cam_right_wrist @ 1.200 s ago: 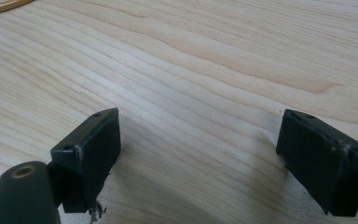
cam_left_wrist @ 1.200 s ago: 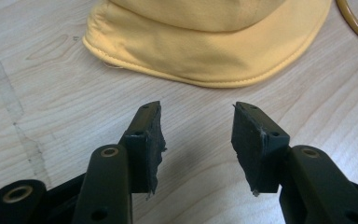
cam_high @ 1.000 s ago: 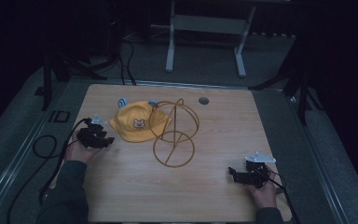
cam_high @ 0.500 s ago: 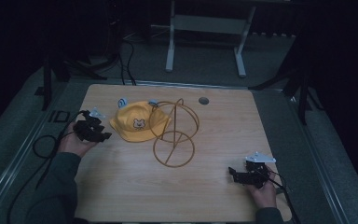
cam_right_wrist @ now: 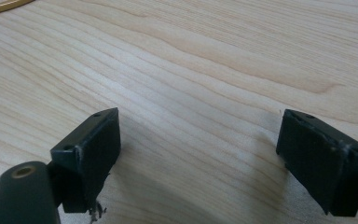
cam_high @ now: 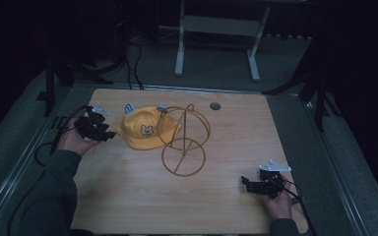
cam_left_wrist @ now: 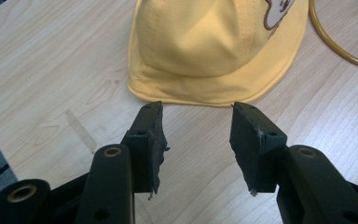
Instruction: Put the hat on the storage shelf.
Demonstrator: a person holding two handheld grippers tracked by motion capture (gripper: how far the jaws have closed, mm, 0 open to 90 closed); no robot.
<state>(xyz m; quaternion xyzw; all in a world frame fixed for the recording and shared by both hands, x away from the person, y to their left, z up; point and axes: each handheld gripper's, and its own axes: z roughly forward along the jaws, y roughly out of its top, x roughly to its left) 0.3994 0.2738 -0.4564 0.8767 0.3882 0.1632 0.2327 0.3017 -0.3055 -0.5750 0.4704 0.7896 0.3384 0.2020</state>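
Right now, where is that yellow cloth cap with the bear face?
In the high view the yellow cloth cap lies left of centre on the wooden table, touching the gold wire stand, just ahead of the open left tool.

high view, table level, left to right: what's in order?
left gripper → yellow hat → gold wire stand → right gripper
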